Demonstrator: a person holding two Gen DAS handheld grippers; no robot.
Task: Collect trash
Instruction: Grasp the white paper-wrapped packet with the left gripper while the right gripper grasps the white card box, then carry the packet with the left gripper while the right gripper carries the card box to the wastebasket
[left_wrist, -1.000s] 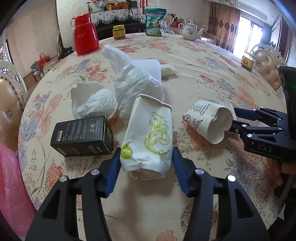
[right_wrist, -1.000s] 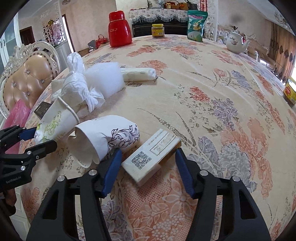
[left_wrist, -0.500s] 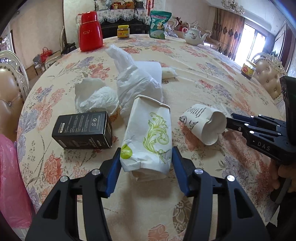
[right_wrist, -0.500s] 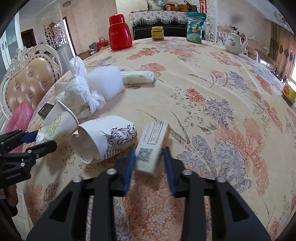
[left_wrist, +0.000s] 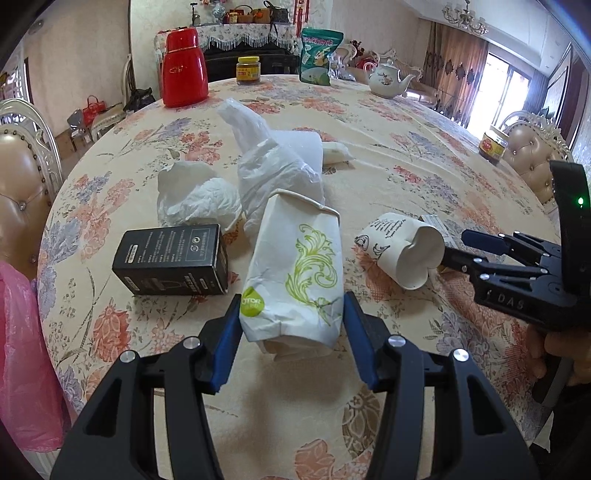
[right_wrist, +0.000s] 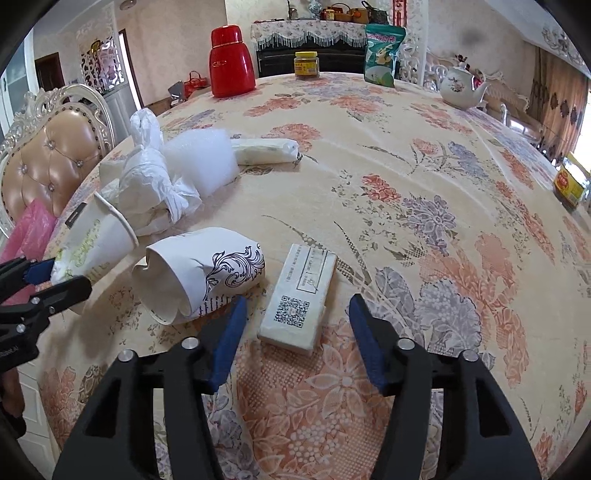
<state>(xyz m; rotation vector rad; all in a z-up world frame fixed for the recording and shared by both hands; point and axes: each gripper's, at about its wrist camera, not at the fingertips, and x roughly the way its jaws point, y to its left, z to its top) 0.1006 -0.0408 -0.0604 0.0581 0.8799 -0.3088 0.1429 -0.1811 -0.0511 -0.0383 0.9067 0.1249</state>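
Huge round table in a cream floral tablecloth (left_wrist: 388, 155), filling both views. Trash clumped toward the near-left side of it.

Landmark for everything: tall white paper cup with the green swirl print (left_wrist: 295, 280), lying on its side, base toward the left camera. Sitting right between the blue pads of the left gripper (left_wrist: 291, 332), jaws part-way apart, pads hugging the cup's sides, left pad touching, right pad so close that can't tell if it's actually pressing. Cup off the cloth or not, hard to say.

Just behind the green-swirl cup: knotted white plastic bag (left_wrist: 273, 162), touching its rim. Left of that bag, crumpled white tissue (left_wrist: 195, 199). Directly left of the cup, black rectangular cardboard box (left_wrist: 170, 258), lying flat, just beside it. Behind the bag, white foam sheet (right_wrist: 201, 166) and a small rolled white wrapper (right_wrist: 266, 151).

Right of the landmark cup: squashed white paper cup with black scroll print (right_wrist: 199, 277), on its side, mouth dented. Just beyond that, flat white packet with a QR code (right_wrist: 301, 295), resting on the cloth between the pads of the right gripper (right_wrist: 295, 334). Jaws there opening, gaps on both sides, nothing clamped.

Far side of the table from the cup: red thermos jug (left_wrist: 184, 70), green snack pouch (left_wrist: 319, 55), white teapot (left_wrist: 388, 79), yellow-lidded jar (left_wrist: 248, 70).

Pink plastic bag (left_wrist: 22, 350) hanging off the table edge, left of the cup.
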